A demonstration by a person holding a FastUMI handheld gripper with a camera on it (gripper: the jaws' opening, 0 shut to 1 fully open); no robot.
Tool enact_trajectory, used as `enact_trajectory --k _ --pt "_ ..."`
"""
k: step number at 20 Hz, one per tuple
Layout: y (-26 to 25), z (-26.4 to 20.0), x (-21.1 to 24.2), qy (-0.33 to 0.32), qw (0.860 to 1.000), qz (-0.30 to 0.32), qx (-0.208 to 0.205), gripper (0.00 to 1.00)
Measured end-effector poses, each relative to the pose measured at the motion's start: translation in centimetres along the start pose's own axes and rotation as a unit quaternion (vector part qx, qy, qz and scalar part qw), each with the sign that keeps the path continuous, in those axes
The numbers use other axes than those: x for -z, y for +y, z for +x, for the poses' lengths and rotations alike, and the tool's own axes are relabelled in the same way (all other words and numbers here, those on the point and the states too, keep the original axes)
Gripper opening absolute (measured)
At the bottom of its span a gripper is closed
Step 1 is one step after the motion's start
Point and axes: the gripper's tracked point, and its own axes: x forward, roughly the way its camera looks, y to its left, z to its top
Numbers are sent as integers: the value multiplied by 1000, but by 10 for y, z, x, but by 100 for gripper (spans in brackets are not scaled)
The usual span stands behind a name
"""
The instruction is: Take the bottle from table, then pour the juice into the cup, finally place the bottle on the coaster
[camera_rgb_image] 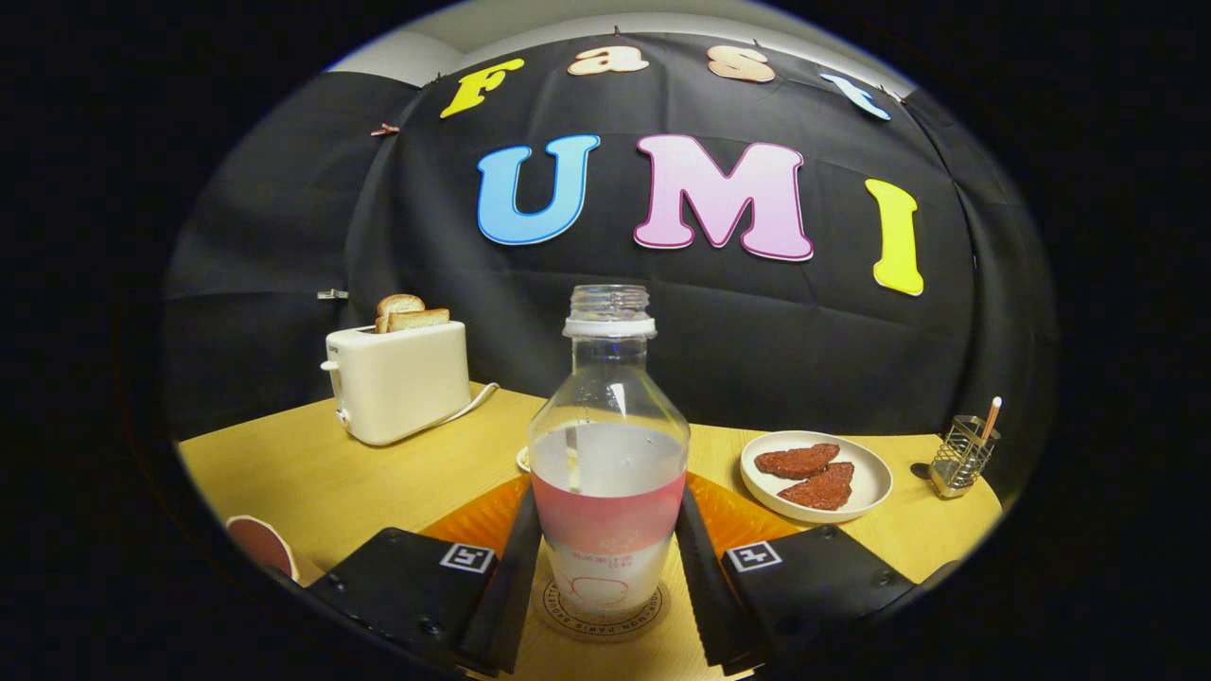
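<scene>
Bottle [608, 454] upright on coaster [600, 610], between tongs [605, 577]; fingers flank its sides, contact unclear, cannot tell whether clenched. Cup [263, 546] near tabletop [312, 482] edge. Likely final placing step; next: release, back away straight.

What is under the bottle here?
The bottle stands upright on a round coaster, between the gripper fingers, which flank its sides. The coaster's printed rim shows; its centre is covered. An orange mat lies behind.

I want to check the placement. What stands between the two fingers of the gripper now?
In the gripper view, the open clear bottle stands upright between the fingers, on a round coaster. Whether both fingers press it is unclear.
</scene>
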Motion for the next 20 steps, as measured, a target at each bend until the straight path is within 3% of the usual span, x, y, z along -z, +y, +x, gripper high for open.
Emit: enact_trajectory --k 9,11,12,13,20 --pt "-4 0 15 4 1000 20 0 76" --pt "2 0 18 15 999 34 -9 80" --pt "2 -1 19 19 999 36 -10 93" --pt "2 -2 20 21 999 33 -7 99" --pt "-3 -14 2 11 999 35 3 100"
